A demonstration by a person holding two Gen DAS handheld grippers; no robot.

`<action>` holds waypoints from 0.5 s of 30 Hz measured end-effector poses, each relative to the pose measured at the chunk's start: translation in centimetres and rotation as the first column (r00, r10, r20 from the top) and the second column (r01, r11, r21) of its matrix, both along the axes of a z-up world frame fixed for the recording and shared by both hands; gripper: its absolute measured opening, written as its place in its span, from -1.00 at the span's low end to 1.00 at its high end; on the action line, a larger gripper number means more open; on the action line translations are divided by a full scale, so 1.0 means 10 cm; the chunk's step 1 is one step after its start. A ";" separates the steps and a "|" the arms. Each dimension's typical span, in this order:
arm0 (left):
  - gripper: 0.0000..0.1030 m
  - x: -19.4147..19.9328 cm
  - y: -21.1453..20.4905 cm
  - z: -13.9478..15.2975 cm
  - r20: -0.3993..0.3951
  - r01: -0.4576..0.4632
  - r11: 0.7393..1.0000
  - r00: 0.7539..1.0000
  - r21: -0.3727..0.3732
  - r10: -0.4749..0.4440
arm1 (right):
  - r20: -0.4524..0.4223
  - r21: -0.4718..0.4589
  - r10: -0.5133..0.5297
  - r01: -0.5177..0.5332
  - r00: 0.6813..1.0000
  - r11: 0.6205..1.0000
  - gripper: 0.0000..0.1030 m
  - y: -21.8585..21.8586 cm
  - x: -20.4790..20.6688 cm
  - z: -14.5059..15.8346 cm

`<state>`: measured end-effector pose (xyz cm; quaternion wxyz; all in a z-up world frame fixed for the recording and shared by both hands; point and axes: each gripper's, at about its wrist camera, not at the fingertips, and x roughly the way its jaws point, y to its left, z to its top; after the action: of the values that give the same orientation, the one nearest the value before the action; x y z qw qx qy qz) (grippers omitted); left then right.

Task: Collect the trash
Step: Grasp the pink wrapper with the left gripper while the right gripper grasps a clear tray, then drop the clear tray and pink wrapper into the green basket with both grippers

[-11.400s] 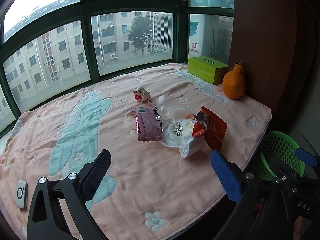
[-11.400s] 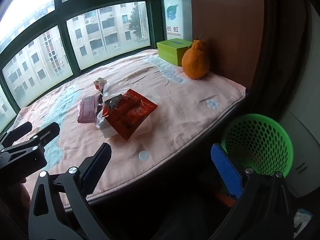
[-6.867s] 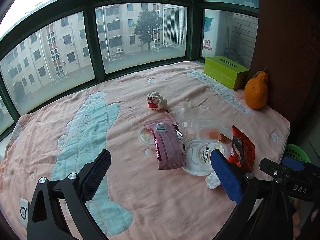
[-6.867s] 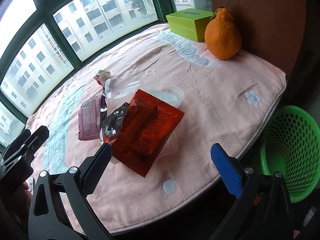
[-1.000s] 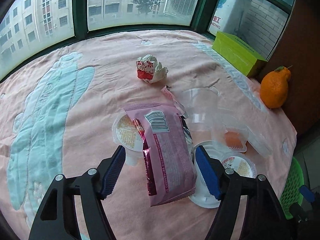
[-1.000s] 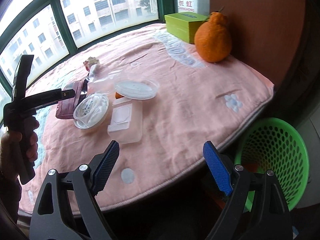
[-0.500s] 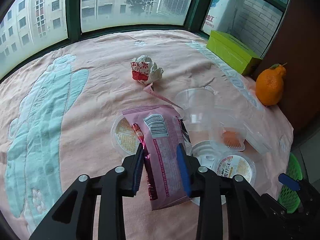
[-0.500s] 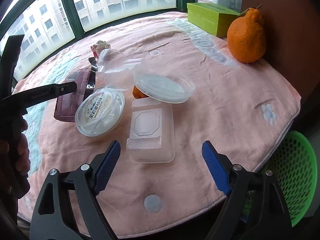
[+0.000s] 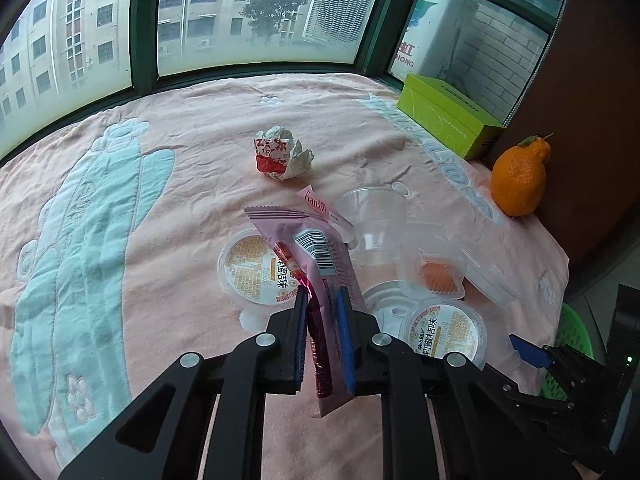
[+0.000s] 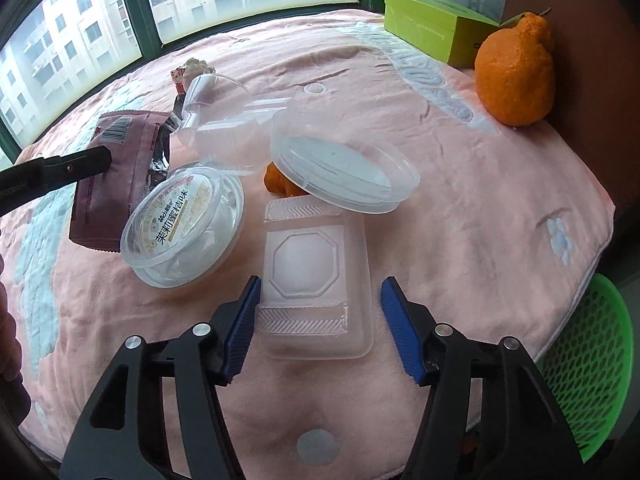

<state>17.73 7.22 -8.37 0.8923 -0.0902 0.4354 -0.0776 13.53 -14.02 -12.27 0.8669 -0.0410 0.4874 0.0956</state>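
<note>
- The left gripper (image 9: 323,322) has just closed its jaws on the crinkled pink foil snack wrapper (image 9: 316,256), which lies across the labelled plastic cups; lift straight up so the cups stay put.
- The right gripper (image 10: 318,326), jaws just narrowing but not yet touching, straddles the clear rectangular plastic tray (image 10: 316,276) near the blanket's edge; squeeze gently, since thin plastic probably buckles.
- The green mesh basket (image 10: 592,364) waits below, on the right.

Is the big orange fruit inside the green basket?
No, the orange fruit sits on the pink blanket beside the green box; the green basket is off its edge.
</note>
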 end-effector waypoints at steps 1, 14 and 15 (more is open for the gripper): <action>-0.78 -0.02 0.00 0.02 0.004 0.002 1.000 1.000 -0.001 -0.002 | 0.001 -0.001 -0.003 0.003 1.000 1.000 0.11 -0.01 0.00 -0.01; -0.84 -0.35 0.08 0.35 0.065 0.026 1.000 0.998 -0.010 -0.025 | -0.019 0.146 -0.004 0.007 1.000 0.989 0.06 -0.17 -0.17 0.13; -0.84 -0.38 0.08 0.39 0.072 0.030 0.999 0.997 -0.010 -0.030 | -0.017 0.156 -0.005 0.007 1.000 0.988 0.06 -0.18 -0.20 0.15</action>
<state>13.93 7.99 -4.49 0.9055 -0.0859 0.4041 -0.0966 11.57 -15.86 -10.74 0.8637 0.0292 0.4858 0.1312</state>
